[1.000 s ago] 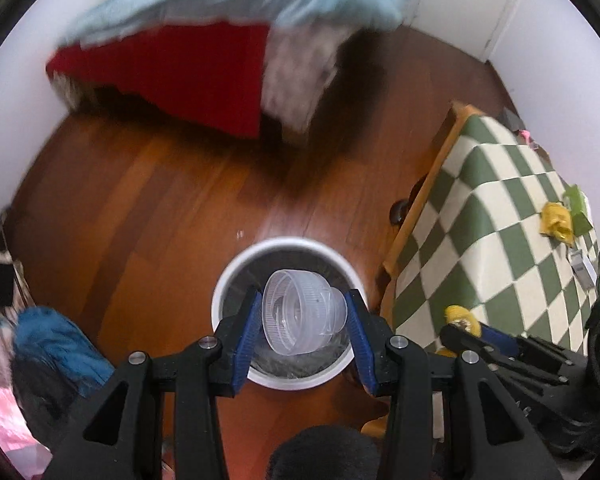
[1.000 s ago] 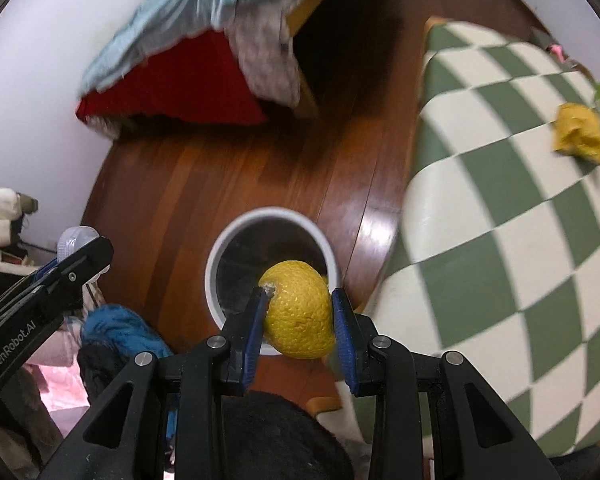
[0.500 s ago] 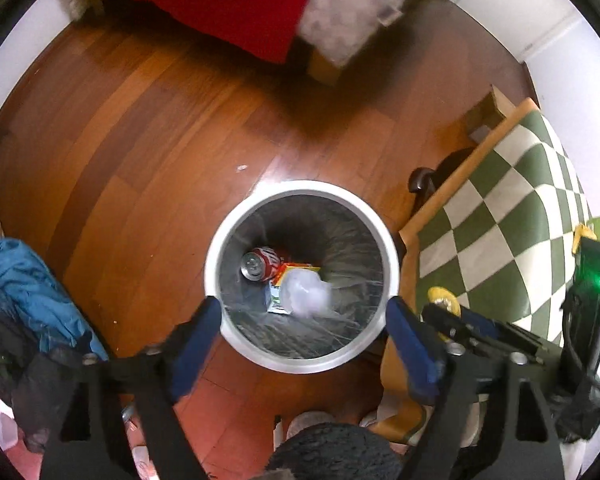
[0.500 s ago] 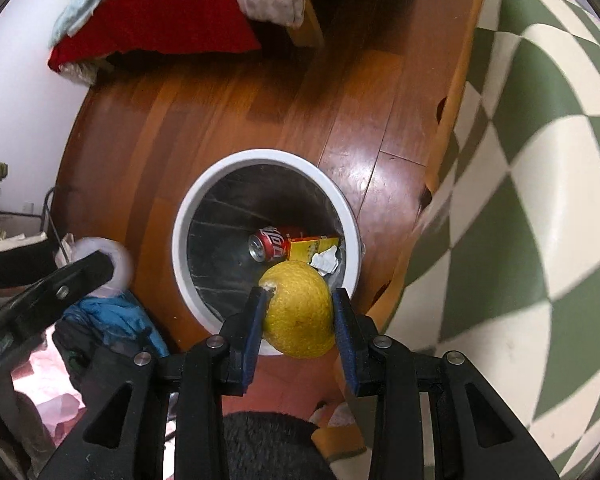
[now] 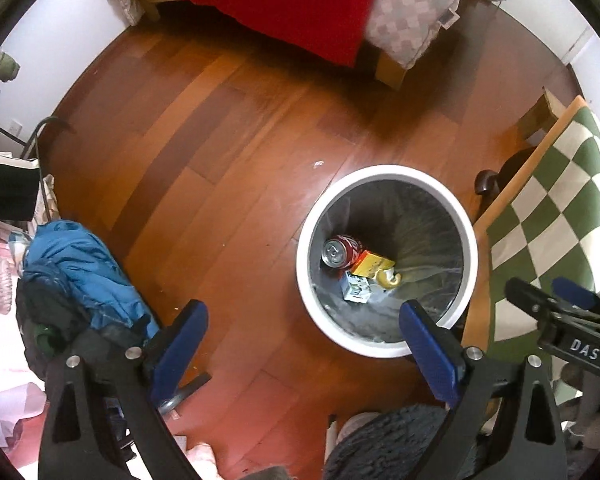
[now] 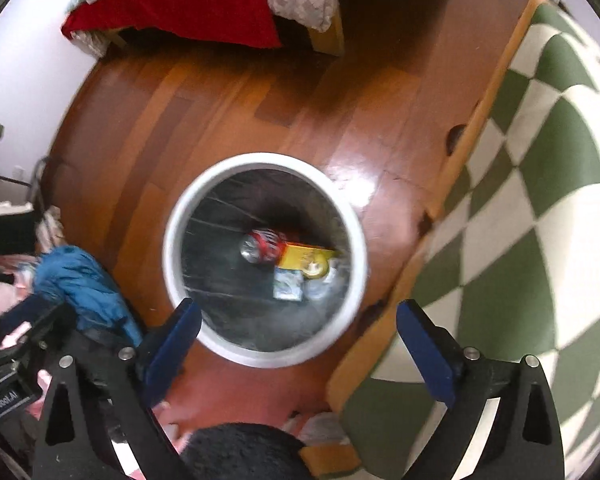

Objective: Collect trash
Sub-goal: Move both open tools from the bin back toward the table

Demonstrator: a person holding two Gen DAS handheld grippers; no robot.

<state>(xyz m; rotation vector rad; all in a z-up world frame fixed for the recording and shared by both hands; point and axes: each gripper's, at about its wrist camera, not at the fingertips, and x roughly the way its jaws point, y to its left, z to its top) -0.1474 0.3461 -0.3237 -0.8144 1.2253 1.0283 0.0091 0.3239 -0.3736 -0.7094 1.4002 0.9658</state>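
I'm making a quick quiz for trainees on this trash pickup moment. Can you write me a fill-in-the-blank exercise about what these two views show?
1. The red soda can lies inside the white ____.
2. The jaws of the left gripper stand ____ with nothing between them.
3. The right gripper holds ____.
4. The tablecloth beside the bin is checked in cream and ____.

Missing words: bin; open; nothing; green
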